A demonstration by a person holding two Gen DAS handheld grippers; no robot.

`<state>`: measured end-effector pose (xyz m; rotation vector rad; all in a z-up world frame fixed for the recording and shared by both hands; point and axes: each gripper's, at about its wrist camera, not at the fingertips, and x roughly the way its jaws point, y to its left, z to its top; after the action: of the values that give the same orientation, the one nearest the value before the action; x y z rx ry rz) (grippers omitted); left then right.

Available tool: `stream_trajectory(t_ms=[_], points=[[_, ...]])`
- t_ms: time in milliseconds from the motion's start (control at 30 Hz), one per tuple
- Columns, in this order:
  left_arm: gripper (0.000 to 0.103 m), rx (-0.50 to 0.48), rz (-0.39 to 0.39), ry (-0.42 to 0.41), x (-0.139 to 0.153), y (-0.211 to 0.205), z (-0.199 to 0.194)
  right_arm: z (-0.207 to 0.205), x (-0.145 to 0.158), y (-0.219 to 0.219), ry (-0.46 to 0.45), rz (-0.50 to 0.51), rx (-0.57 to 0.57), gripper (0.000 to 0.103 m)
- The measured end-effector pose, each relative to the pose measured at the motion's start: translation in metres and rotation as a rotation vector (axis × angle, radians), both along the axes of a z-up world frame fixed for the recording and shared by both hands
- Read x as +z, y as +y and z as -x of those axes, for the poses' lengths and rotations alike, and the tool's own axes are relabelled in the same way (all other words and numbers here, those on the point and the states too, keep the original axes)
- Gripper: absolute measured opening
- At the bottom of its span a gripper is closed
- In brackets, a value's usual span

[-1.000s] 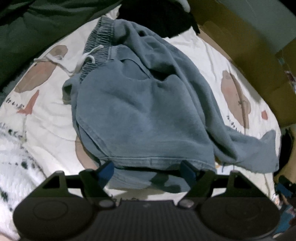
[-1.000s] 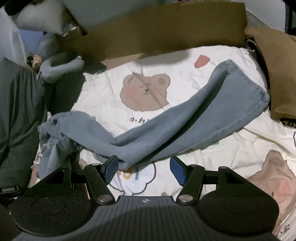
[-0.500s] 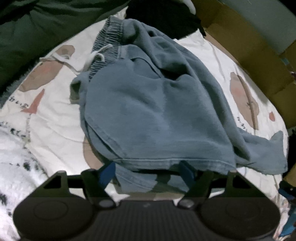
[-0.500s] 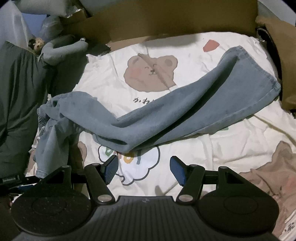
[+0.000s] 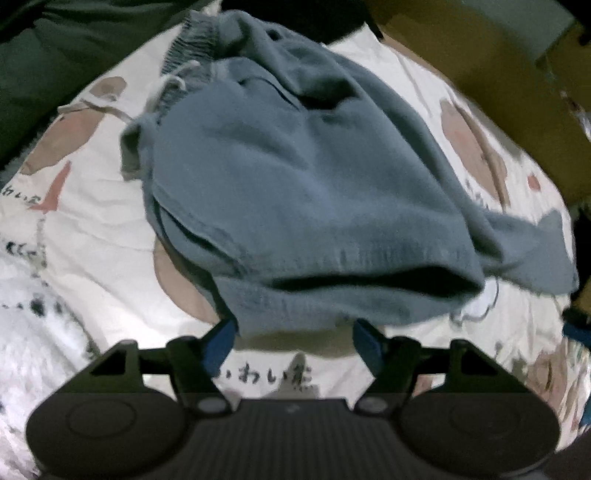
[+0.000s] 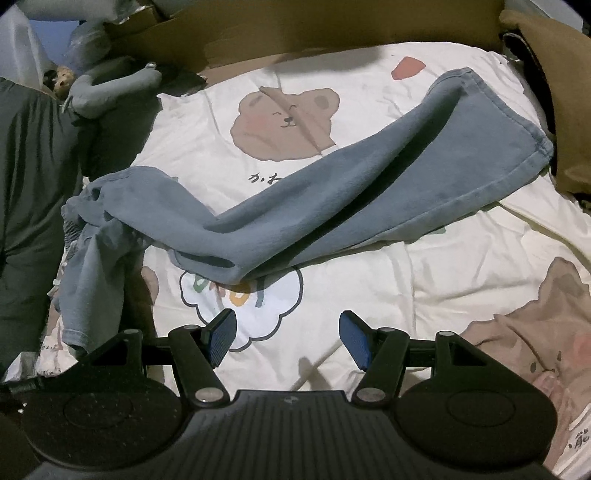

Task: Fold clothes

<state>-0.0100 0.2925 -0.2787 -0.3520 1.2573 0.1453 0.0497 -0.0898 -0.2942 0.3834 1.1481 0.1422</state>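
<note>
The left gripper (image 5: 293, 341) hangs low over the bed with its blue-padded jaws spread wide and nothing between them; the hem opening of the blue pants (image 5: 295, 177) lies just ahead of the fingertips, and whether the left pad touches the cloth cannot be told through the blur. From that view the pants lie bunched in a heap, the elastic waistband and its white drawstring (image 5: 166, 83) at the far end and one leg trailing off to the right. The right gripper (image 6: 288, 338) is also wide open and empty, held level above the bedsheet (image 6: 461, 266), clearly apart from the garment; the folded-over leg of the pants (image 6: 369, 192) stretches diagonally ahead of it, from a crumpled mass on the left up to a hemmed cuff at the far right. The sheet is cream with brown bear prints and a cloud drawing lying straight beyond the right fingertips. Around the bed sit a dark green blanket (image 6: 26, 184) on the left, a grey stuffed toy (image 6: 107, 88) at the far left corner, brown cardboard (image 6: 332, 33) along the far edge, and a tan cushion (image 6: 561, 92) at the right.
</note>
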Motion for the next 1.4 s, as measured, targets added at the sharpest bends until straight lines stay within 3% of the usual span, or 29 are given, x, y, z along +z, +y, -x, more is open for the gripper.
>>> stream_trajectory(t_ms=[333, 433, 533, 700, 767, 833, 867, 967, 1400], points=[[0.08, -0.076, -0.098, 0.015, -0.024, -0.01, -0.009, 0.004, -0.003, 0.002, 0.018, 0.024, 0.022, 0.068], [0.079, -0.064, -0.138, 0.043, -0.041, -0.006, -0.013, 0.006, -0.005, 0.002, 0.028, 0.032, 0.029, 0.068], [0.077, -0.011, -0.127, 0.042, -0.054, 0.002, -0.013, 0.007, -0.008, 0.002, 0.039, 0.04, 0.037, 0.068], [0.065, 0.089, -0.075, 0.001, -0.062, 0.018, -0.012, 0.009, -0.012, 0.003, 0.057, 0.055, 0.049, 0.068], [0.041, 0.113, -0.029, -0.025, -0.063, 0.023, -0.011, 0.01, -0.013, 0.003, 0.064, 0.06, 0.054, 0.068], [0.029, 0.121, 0.005, -0.027, -0.064, 0.025, -0.012, 0.01, -0.015, 0.003, 0.071, 0.063, 0.056, 0.068], [0.019, 0.125, 0.009, -0.035, -0.063, 0.026, -0.011, 0.01, -0.016, 0.003, 0.074, 0.064, 0.057, 0.068], [0.012, 0.123, 0.028, -0.061, -0.055, 0.029, -0.011, 0.01, -0.016, 0.004, 0.075, 0.064, 0.056, 0.068], [0.009, 0.085, 0.185, -0.275, 0.032, 0.02, -0.02, 0.007, -0.011, 0.006, 0.048, 0.042, 0.055, 0.068]])
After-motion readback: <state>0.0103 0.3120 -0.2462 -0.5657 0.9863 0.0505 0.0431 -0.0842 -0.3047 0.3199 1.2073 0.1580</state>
